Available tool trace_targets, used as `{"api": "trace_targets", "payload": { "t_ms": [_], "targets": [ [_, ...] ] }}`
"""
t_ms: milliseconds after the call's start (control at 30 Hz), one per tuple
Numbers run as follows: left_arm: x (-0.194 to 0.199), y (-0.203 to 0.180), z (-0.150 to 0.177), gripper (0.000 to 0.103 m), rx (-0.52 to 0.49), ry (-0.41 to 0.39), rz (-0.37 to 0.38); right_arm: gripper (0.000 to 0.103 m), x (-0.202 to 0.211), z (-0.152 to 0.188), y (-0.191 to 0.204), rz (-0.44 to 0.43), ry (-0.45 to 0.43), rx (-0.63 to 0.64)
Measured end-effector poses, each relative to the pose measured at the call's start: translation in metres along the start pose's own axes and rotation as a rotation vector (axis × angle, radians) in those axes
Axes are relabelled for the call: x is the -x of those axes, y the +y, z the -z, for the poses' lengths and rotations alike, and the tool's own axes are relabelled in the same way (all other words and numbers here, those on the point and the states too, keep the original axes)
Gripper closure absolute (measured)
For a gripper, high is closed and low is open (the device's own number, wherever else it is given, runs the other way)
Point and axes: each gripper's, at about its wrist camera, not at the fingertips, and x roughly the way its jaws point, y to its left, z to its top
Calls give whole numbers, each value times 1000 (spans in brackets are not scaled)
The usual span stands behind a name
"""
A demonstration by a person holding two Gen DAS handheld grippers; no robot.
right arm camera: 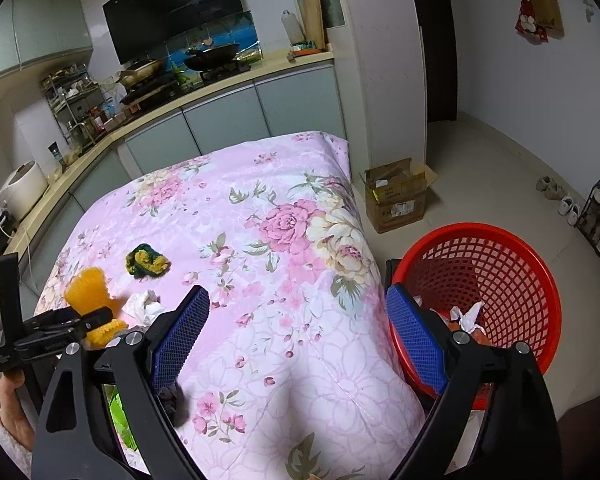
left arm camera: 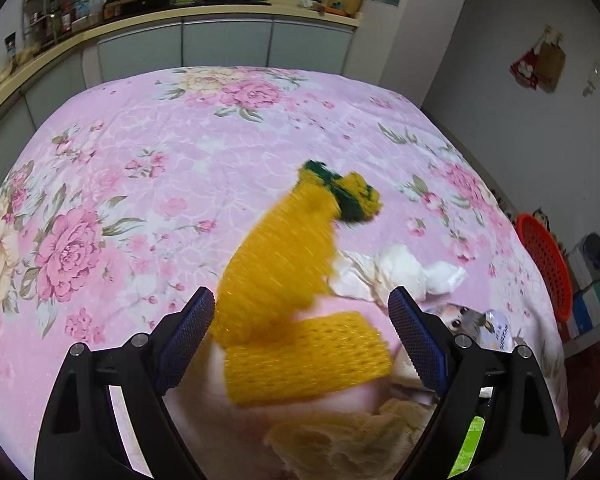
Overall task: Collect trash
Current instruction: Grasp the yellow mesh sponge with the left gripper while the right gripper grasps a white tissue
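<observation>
Left view: my left gripper (left arm camera: pixel 300 332) is wide open and empty, lowered over a yellow foam net (left arm camera: pixel 306 356) on the table (left arm camera: pixel 140 152); I judge pinching it comes next. It looks soft, meshed.

Right view: my right gripper (right arm camera: pixel 296 332) is wide open, empty, beside the red basket (right arm camera: pixel 512 272).

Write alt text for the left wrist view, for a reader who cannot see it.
The left gripper, jaws open and empty, hangs over yellow foam fruit-netting sleeves on a pink floral tablecloth. Crumpled white tissue lies just right of them, a green-and-yellow net piece lies beyond, and a red plastic mesh basket stands at the right edge.
</observation>
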Motion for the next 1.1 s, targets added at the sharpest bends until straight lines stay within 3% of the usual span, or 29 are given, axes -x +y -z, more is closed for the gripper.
{"api": "trace_targets", "payload": {
  "t_ms": [300, 533, 633, 933, 1100],
  "targets": [
    [4, 23, -11, 20, 40, -42, -9, 16, -16, -3, 19, -22, 29, 45],
    [-1, 34, -16, 72, 54, -51, -2, 16, -28, -8, 43, -25, 36, 112],
    [-1, 39, -15, 84, 65, -65, -2, 16, -38, -13, 58, -37, 48, 159],
    [10, 64, -17, 87, 141, -161, -15, 16, -83, -24, 102, -153, 136, 244],
    [9, 71, -17, 87, 162, -159, -12, 16, -106, -27, 123, -233, 185, 284]
  ]
}}
